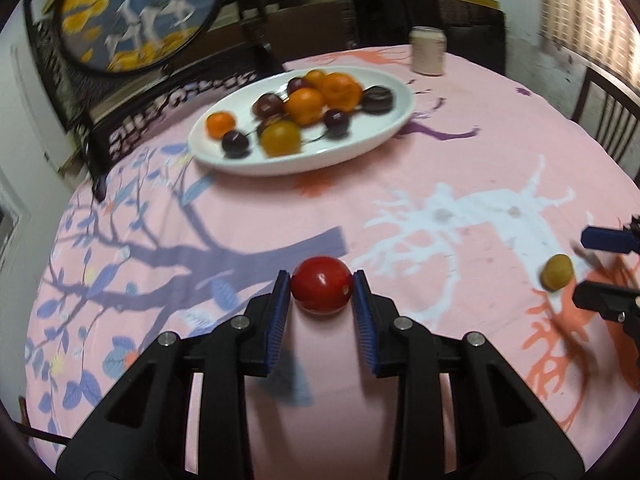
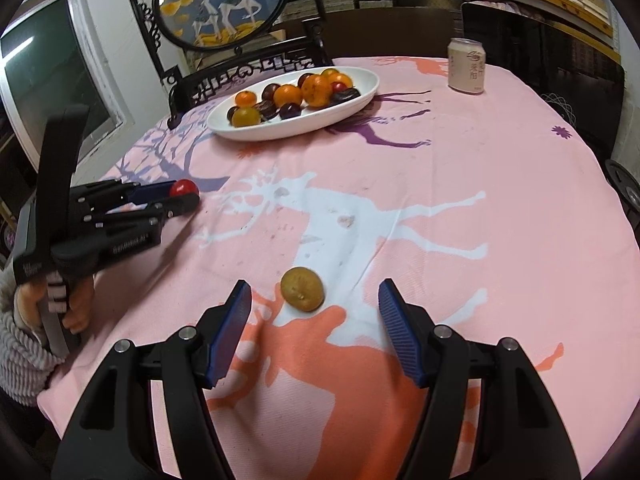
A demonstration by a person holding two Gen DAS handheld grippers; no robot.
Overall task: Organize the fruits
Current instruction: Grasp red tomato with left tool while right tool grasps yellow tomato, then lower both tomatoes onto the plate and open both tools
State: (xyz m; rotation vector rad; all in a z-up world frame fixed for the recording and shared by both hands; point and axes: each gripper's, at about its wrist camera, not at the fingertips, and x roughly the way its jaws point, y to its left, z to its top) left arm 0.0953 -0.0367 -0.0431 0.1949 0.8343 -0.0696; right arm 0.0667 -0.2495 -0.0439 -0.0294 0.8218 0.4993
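Observation:
My left gripper point(image 1: 322, 280) is shut on a red tomato point(image 1: 322, 290) above the pink tablecloth; it also shows in the right wrist view point(image 2: 182, 196) with the tomato point(image 2: 183, 189). My right gripper point(image 2: 314, 292) is open, its pads either side of a yellow-green fruit point(image 2: 302, 289) lying on the cloth, not touching it. That fruit point(image 1: 556, 272) and the right gripper point(image 1: 588, 268) show at the right edge of the left wrist view. A white oval plate point(image 1: 384, 128) point(image 2: 360, 92) at the far side holds several oranges and dark plums.
A pale drink can point(image 1: 428, 50) point(image 2: 466, 66) stands at the table's far right. A dark carved stand with a round deer picture point(image 2: 222, 4) sits behind the plate. A chair back point(image 1: 612, 116) is at the right edge.

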